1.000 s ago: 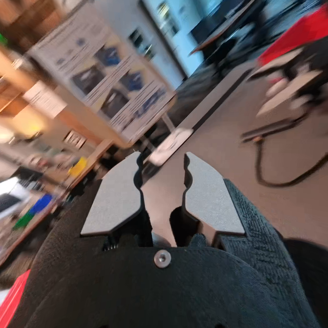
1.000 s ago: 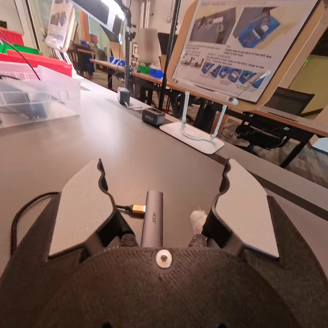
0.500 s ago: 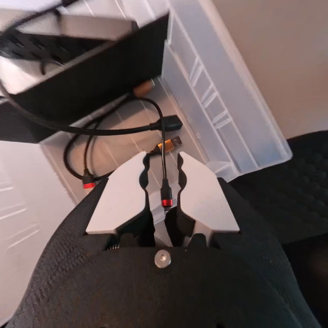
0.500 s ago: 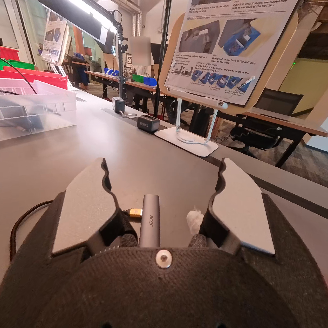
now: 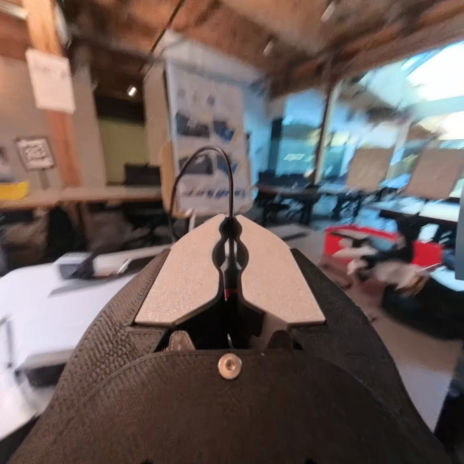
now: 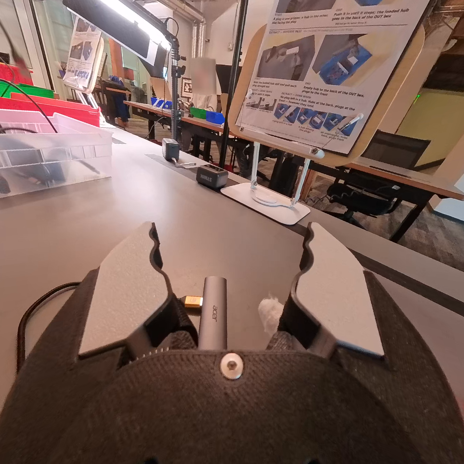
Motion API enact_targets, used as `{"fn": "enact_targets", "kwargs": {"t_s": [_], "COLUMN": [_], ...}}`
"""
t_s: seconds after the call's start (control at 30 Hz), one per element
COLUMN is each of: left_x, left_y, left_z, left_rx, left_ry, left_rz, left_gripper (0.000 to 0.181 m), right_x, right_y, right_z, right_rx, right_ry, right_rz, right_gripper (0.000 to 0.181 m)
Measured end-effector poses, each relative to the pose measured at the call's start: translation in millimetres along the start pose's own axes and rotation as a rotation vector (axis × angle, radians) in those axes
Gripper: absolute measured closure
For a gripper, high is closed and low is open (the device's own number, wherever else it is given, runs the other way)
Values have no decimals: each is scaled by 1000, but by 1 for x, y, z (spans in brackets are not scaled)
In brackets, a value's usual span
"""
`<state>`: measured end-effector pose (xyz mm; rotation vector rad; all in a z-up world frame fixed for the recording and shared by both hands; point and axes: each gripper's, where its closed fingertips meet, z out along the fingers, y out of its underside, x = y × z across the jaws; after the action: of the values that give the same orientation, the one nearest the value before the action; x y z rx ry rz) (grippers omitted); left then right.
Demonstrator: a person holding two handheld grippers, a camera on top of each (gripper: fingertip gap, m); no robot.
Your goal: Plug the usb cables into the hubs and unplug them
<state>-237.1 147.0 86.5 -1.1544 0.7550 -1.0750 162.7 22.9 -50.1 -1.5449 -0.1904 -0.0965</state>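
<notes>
My left gripper (image 5: pixel 229 223) is shut on a black USB cable (image 5: pixel 227 175). The cable's red-ringed plug end (image 5: pixel 229 288) sits between the jaws, and the cable loops up and back down to the left. The gripper is raised and the view is blurred. My right gripper (image 6: pixel 231 236) is open and low over the grey table (image 6: pixel 200 226). A grey USB hub (image 6: pixel 213 313) lies on the table between its fingers. A gold plug (image 6: pixel 193 301) with a black cable (image 6: pixel 32 308) sits against the hub's left side. I cannot tell if it is inserted.
A white fluff scrap (image 6: pixel 270 310) lies right of the hub. A clear plastic bin (image 6: pixel 50 153) with cables stands at the left, red bins (image 6: pixel 50 108) behind it. An instruction board on a white stand (image 6: pixel 266 200), a dark charger block (image 6: pixel 212 175) and an adapter (image 6: pixel 170 148) line the far edge. The tips of one gripper are about 45 centimetres away from the tips of the other.
My left gripper was over the clear bin with the cable between its open jaws; it has shut on the cable and lifted it away. My right gripper has stayed open over the hub.
</notes>
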Motion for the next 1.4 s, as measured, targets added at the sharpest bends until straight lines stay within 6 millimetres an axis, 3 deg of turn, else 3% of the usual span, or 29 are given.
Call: {"fn": "enact_targets", "kwargs": {"t_s": [0.1,0.27,0.5,0.6,0.7,0.77,0.8,0.87,0.93,1.07,1.17,1.3,1.4], "left_x": [31,84,191,236,265,269,267,257,246,227,233,256,272], "left_y": [-22,-13,49,88,114,119,121,130,136,132,156,204,214], "left_z": [11,56,139,169,190,200,203,206,200,190,196,203,200], "left_rx": [131,114,3,-69,-99,-56,-28,-28,-23,72,-87,-277,-255], "left_ry": [161,413,817,964,1076,1105,1109,1086,1084,1128,1154,1038,972], "left_rz": [-47,-97,-220,-261,-350,-403,-425,-451,-447,-592,-646,-395,-59], "left_gripper": [178,178,178,178,178,178,178,178,177,153,148,152,159], "right_x": [-3,-15,-70,-59,-52,-54,-53,-50,-51,-46,-41,-41,-40], "right_y": [-1,-8,-18,-30,-39,-32,-26,-17,-21,-53,-80,-82,-79], "right_z": [0,-1,-11,-14,-23,-24,-23,-20,-21,-36,-56,-59,-55], "right_rx": [7,47,109,180,232,182,142,75,98,307,496,512,492], "right_ry": [-16,-87,-419,-368,-378,-432,-439,-445,-468,-542,-609,-629,-584], "right_rz": [-3,-16,-10,-4,23,63,84,119,183,347,420,449,417], "right_gripper": [74,78,94,98,129,174,180,181,181,181,181,181,181]}}
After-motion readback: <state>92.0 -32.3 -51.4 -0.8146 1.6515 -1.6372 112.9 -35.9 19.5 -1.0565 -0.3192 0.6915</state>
